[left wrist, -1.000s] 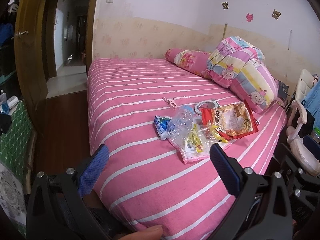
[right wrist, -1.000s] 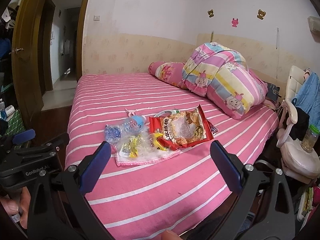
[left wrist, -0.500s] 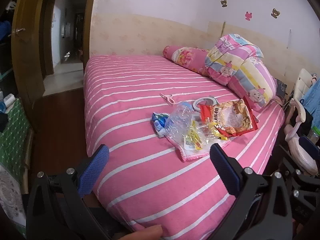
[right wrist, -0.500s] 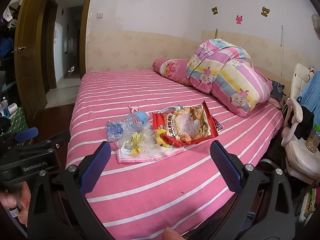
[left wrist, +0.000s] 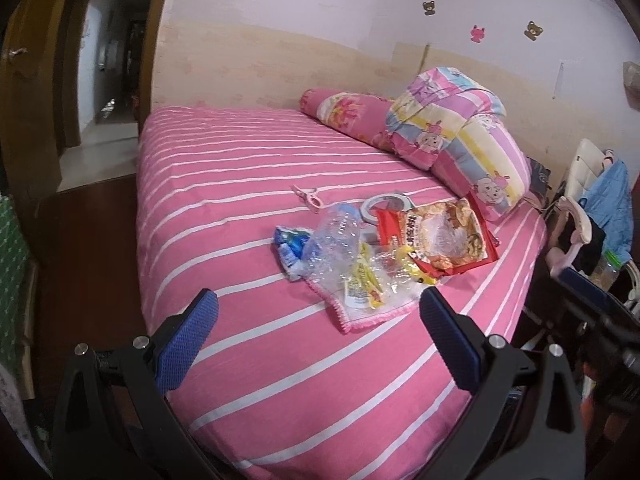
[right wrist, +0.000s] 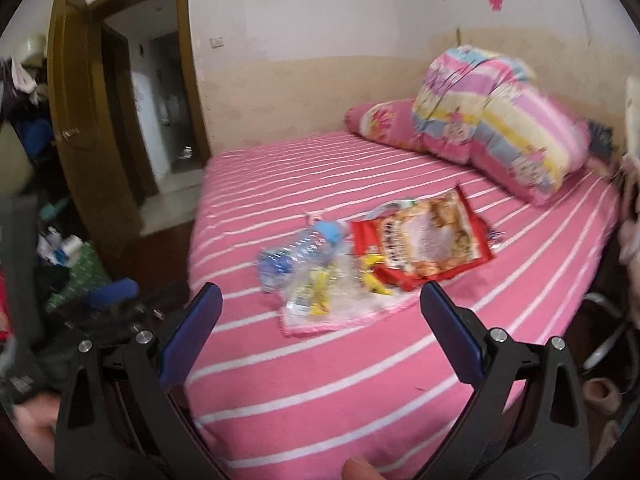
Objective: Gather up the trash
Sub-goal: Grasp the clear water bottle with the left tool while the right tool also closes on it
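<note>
Pink striped bed (left wrist: 248, 184) across mid-frame, one folded quilt (left wrist: 460, 128) upper right. Trash heaped right of centre on a pink-edged cloth (left wrist: 376, 312): one red snack bag (left wrist: 436, 240), print illegible; one crushed clear bottle (left wrist: 332, 240); small yellow wrappers (left wrist: 364, 280). Left gripper (left wrist: 318, 340) and right gripper (right wrist: 320, 332) at bottom edge, both spread wide, holding nothing.

Bare striped bed (left wrist: 248, 360) before trash pile (left wrist: 384, 252): open approach; folded quilt (left wrist: 464, 136) blocks behind.

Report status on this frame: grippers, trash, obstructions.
Left gripper open, empty; right gripper open, empty. Trash pile on bed: clear bottle, red snack bag, wrappers, untouched. Nothing in the way.
</note>
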`<state>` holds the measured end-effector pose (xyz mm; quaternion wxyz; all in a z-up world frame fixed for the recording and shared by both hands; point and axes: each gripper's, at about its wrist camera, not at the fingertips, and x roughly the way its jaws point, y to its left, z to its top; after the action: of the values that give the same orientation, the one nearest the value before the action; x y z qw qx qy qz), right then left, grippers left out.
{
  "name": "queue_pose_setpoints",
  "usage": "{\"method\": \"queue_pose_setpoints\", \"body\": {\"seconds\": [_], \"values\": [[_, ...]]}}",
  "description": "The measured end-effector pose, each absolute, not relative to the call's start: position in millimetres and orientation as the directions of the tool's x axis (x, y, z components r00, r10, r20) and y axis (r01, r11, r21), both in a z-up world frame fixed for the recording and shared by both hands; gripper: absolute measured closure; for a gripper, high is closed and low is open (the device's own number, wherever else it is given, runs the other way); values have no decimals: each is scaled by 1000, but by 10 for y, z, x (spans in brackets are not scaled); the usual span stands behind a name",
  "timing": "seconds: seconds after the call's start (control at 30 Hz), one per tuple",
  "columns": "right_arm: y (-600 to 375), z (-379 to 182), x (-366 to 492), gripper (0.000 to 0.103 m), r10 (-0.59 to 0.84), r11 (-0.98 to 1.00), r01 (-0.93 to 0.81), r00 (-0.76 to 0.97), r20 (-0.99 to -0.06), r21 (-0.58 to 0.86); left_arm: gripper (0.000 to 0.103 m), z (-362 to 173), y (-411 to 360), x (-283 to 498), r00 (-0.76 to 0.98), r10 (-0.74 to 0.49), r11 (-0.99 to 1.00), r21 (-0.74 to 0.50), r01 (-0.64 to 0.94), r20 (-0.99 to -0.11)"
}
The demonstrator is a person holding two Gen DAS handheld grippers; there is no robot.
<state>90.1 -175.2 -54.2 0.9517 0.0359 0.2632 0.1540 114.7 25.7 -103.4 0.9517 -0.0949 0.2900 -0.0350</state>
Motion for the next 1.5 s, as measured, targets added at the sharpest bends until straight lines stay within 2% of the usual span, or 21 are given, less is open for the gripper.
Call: {"method": "queue_pose_setpoints", "body": {"seconds": [0.1, 0.27, 0.57, 0.63, 0.83, 1.03, 1.13, 1.17, 1.2, 1.27, 1.3, 1.5], "values": [[-1750, -504, 1074, 5, 350, 937, -296, 794, -496, 187, 5, -1095, 201, 1272, 824, -143, 979, -198, 38, -548], [-1682, -487, 1356, 5, 356, 934, -318, 795, -491, 163, 5, -1191, 125, 1475, 822, -151, 983, -174, 65, -549], [-1590, -668, 2252, 5, 549, 835, -414, 658, -515, 362, 5, -1441, 158, 2040, 812, -183, 981, -160, 112, -554], [-1588, -772, 2535, 5, 586, 809, -400, 618, -525, 432, 5, -1512, 174, 2179, 805, -196, 978, -172, 119, -560], [-1564, -1096, 3083, 5, 622, 778, -368, 563, -543, 509, 5, -1662, 151, 2520, 777, -235, 970, -196, 146, -584], [-1508, -1533, 3592, 5, 657, 747, -218, 386, -648, 628, 6, -1780, 91, 2776, 753, -254, 967, -190, 172, -607], [-1450, -1611, 3738, 5, 668, 739, -193, 337, -664, 645, 7, -1825, 103, 2839, 735, -270, 962, -202, 182, -622], [-1431, -1631, 3784, 5, 668, 739, -195, 328, -668, 644, 15, -1839, 108, 2870, 730, -286, 957, -220, 188, -621], [-1416, -1651, 3824, 5, 672, 736, -194, 325, -665, 649, 30, -1850, 107, 2894, 724, -296, 954, -230, 192, -624], [-1437, -1673, 3860, 5, 680, 728, -185, 323, -659, 660, 39, -1891, 97, 2950, 700, -315, 948, -242, 206, -640], [-1435, -1689, 3869, 5, 681, 726, -182, 322, -657, 663, 42, -1908, 90, 2950, 697, -319, 947, -243, 209, -642], [-1395, -1722, 3866, 12, 678, 731, -201, 330, -657, 653, 44, -1893, 150, 2888, 709, -362, 930, -290, 228, -605]]}}
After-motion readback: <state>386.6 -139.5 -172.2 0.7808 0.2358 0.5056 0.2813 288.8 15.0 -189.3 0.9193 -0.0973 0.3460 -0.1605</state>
